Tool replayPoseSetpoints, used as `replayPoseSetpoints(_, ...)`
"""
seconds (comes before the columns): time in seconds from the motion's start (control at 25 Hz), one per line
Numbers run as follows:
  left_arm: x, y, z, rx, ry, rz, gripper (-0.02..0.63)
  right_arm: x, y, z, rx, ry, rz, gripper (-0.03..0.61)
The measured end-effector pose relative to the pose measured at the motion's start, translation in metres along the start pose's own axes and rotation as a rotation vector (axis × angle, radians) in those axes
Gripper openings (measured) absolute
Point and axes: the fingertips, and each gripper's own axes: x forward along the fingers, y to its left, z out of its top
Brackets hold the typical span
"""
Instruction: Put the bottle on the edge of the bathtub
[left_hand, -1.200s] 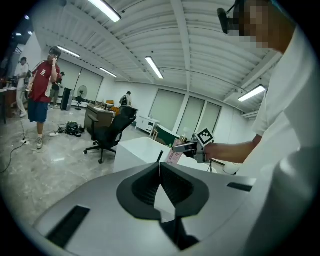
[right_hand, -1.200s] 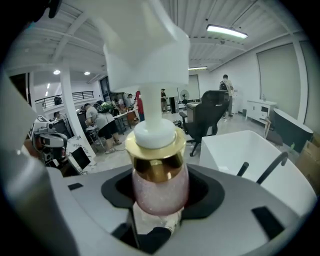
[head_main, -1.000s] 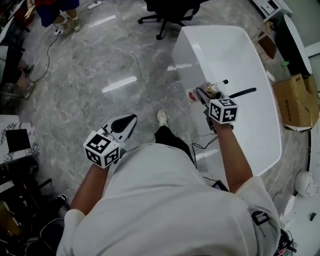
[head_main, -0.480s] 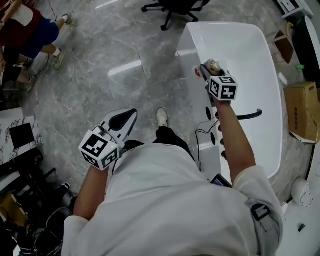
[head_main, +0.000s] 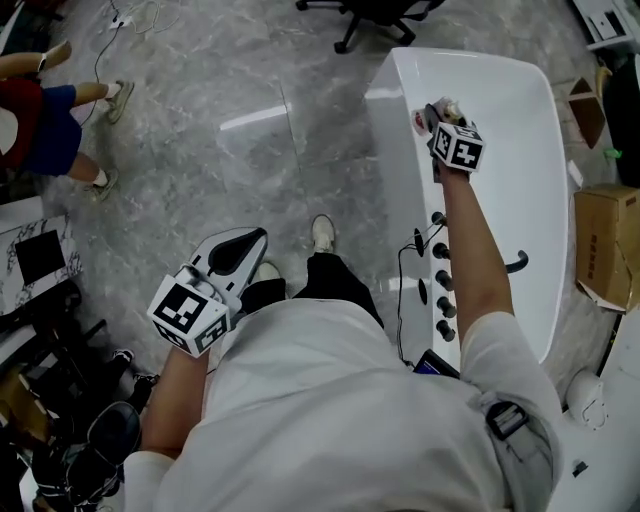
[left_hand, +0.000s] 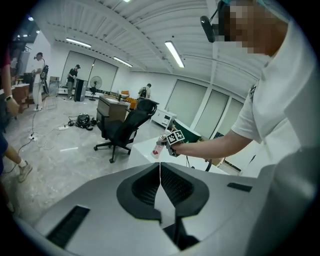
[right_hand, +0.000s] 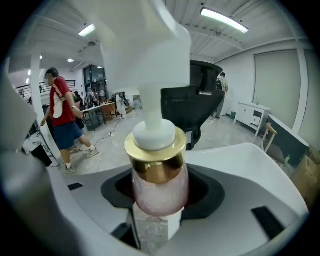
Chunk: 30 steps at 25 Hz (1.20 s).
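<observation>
A pump bottle (head_main: 432, 113) with a pink body, gold collar and white pump (right_hand: 159, 185) sits between the jaws of my right gripper (head_main: 436, 118), which is shut on it. The arm is stretched out, and the bottle is above the left rim of the white bathtub (head_main: 392, 150), near its far end. Whether it touches the rim I cannot tell. My left gripper (head_main: 243, 246) hangs low by the person's left side over the floor. Its jaws (left_hand: 160, 184) meet with nothing between them. The left gripper view shows the bottle (left_hand: 158, 146) from afar.
Several round taps (head_main: 441, 290) and a black spout (head_main: 517, 263) sit on the tub's near rim. A black office chair (head_main: 378, 14) stands beyond the tub. Cardboard boxes (head_main: 606, 240) lie to its right. A person (head_main: 35, 110) stands at left; clutter fills the lower left.
My right gripper has carried the bottle farther along the tub's left rim, away from the body, with the arm reaching out. The left gripper has barely shifted.
</observation>
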Motion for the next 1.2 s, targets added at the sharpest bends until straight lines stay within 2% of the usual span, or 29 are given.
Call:
replayPoseSetpoints(0.24, 0.015, 0.019, -0.01, -0.053, 0.027, 0.025, 0.018, 0.053, -0.029, -0.008, 0.03, 0.028, -0.053, 0.224)
replayPoseSetpoints(0.64, 0.044, 0.035, -0.011, -0.091, 0.089, 0.048, 0.018, 0.113, -0.046, -0.015, 0.074, 0.019, -0.079, 0.225)
replayPoseSetpoints(1.2, 0.061, 0.037, -0.004, -0.092, 0.085, 0.034, 0.018, 0.124, -0.047, -0.016, 0.056, 0.012, -0.104, 0.236)
